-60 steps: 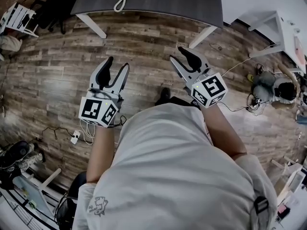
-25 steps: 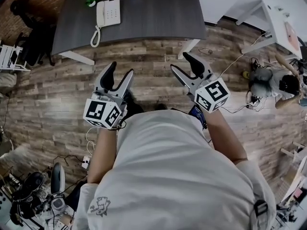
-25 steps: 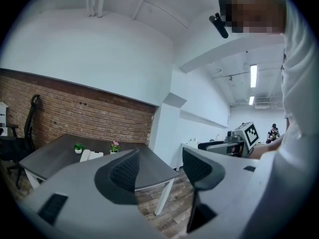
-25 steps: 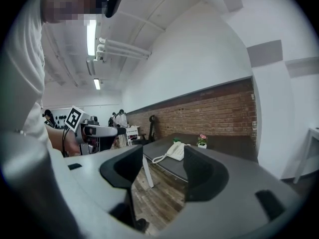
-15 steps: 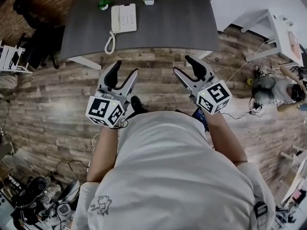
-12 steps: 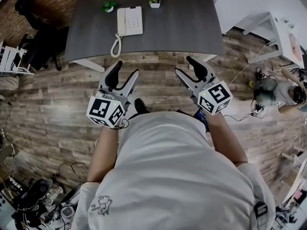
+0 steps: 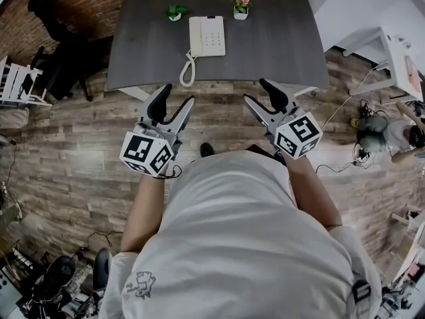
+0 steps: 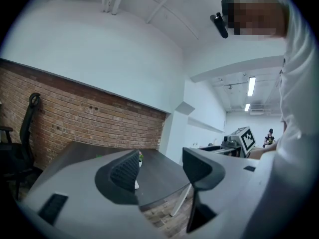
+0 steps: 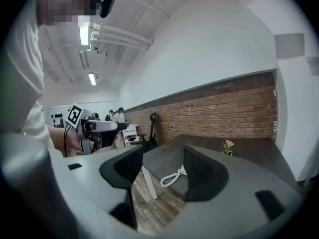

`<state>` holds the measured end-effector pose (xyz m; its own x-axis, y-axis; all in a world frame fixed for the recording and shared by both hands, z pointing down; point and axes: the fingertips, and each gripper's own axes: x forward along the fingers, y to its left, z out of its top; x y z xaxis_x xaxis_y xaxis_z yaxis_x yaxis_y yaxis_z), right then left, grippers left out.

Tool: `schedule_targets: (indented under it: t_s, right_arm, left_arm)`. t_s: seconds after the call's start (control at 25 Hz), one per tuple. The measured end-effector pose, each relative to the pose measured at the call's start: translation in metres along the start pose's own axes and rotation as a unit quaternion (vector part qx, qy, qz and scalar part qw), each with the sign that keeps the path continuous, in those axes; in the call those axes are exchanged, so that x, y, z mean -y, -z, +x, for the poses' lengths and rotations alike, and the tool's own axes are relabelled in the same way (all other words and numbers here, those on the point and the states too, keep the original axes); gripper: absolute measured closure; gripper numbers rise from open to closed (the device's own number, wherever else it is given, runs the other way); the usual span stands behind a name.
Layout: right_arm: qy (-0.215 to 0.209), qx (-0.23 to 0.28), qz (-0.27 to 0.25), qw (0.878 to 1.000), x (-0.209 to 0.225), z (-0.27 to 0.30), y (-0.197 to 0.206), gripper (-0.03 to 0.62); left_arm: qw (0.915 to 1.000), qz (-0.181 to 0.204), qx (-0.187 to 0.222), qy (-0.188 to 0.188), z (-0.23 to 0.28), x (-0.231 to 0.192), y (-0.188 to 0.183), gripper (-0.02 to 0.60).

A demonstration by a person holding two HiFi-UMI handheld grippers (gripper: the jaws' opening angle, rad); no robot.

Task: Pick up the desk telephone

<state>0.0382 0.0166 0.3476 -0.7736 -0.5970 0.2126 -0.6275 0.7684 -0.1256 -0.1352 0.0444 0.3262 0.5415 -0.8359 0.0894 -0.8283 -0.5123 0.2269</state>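
Observation:
A white desk telephone (image 7: 206,36) lies on a dark grey desk (image 7: 279,45), its coiled cord (image 7: 186,70) trailing to the front edge. My left gripper (image 7: 176,95) is held over the wooden floor just short of that edge, jaws open and empty. My right gripper (image 7: 255,92) is level with it to the right, also open and empty. In the right gripper view the cord (image 9: 172,177) shows between the jaws of the right gripper (image 9: 162,168). In the left gripper view the left gripper (image 8: 162,168) faces the desk (image 8: 159,176); its left jaw hides the phone.
Two small pots stand behind the phone, a green plant (image 7: 175,11) and a pink flower (image 7: 241,5). A black office chair (image 7: 60,65) is left of the desk, a white table (image 7: 398,52) to the right. A person (image 7: 382,128) sits on the floor at the right.
The desk and phone have come closer and shifted right in the head view as both grippers advanced toward them. Both pairs of jaws stay open and empty.

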Motion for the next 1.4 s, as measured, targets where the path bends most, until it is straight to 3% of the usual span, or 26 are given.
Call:
schedule_targets:
  t_s: [0.28, 0.76, 1.4]
  right_arm:
    - [0.003, -0.02, -0.001, 1.0, -0.018, 0.026, 0.005, 0.35]
    - [-0.007, -0.025, 0.002, 1.0, -0.004, 0.06, 0.002, 0.35]
    - [-0.029, -0.044, 0.023, 0.998, 0.088, 0.126, 0.007, 0.35]
  left_arm:
    - [0.9997, -0.022, -0.008, 0.01, -0.008, -0.03, 0.009, 0.296]
    - [0.9996, -0.024, -0.013, 0.005, 0.008, -0.055, 0.009, 0.296]
    - [0.9983, -0.038, -0.043, -0.01, 0.104, -0.104, 0.017, 0.296]
